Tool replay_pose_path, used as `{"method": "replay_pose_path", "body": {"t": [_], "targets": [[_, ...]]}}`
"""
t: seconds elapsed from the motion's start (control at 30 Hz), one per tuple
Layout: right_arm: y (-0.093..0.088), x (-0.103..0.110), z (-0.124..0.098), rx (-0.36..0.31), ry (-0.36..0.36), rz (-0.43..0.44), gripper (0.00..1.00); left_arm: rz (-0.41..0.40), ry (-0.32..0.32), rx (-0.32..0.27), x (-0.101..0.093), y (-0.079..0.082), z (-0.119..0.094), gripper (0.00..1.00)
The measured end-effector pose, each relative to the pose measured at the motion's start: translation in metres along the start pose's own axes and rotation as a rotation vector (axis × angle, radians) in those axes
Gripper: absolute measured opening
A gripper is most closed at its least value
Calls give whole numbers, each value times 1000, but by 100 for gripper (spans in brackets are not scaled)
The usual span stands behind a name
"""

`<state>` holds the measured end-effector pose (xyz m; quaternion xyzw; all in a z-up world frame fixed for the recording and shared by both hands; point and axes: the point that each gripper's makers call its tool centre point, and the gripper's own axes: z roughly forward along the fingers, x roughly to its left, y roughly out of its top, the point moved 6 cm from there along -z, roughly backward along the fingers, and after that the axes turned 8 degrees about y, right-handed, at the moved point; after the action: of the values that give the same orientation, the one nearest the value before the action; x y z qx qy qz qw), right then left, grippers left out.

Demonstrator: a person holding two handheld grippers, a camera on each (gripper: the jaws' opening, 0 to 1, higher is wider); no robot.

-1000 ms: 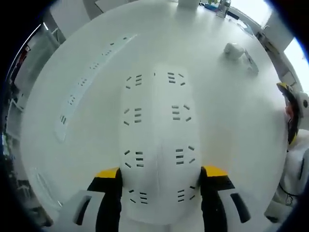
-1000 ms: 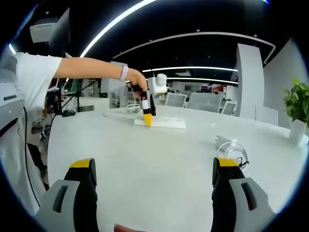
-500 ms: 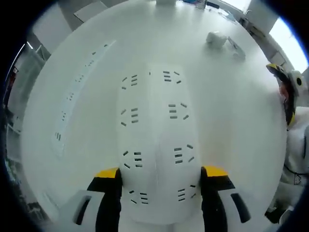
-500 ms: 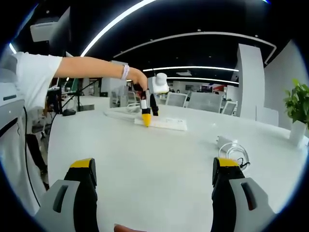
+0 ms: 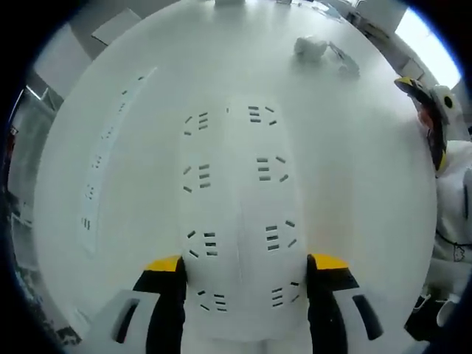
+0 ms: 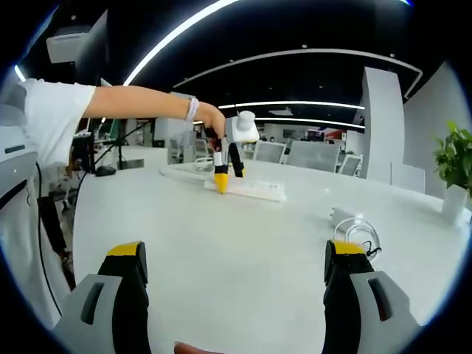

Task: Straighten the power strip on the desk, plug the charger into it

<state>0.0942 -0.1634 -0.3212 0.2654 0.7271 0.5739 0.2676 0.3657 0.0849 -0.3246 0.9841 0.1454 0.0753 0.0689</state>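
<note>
A wide white power strip with two rows of sockets lies on the white desk in the left gripper view. My left gripper is shut on its near end, one yellow-tipped jaw on each side. Across the desk in the right gripper view, a person's hand holds that left gripper down on the power strip. The white charger with its coiled cable rests on the desk, apart from both grippers. My right gripper hovers open above the desk, nothing between its jaws.
A second, long narrow power strip lies along the desk's left side in the left gripper view. The right gripper and a person's white clothing appear at that view's right edge. A potted plant and office chairs stand beyond the desk.
The left gripper has turned a little with the power strip in its grip, so the strip's far end has swung on the desk. The right gripper has stayed still.
</note>
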Motion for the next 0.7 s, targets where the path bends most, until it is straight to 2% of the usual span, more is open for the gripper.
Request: {"method": "replay_pose_path", "body": {"t": [0.27,0.33,0.7], "targets": [[0,0,0,0,1,-3,100,48,-11,3,41,3,2,67],[-1,0,0,0,0,1,100,59,-11,6,46,4,2,67],[-2,0,-1,2,-1,3,100,115,-8,20,39,5,1,67]]}}
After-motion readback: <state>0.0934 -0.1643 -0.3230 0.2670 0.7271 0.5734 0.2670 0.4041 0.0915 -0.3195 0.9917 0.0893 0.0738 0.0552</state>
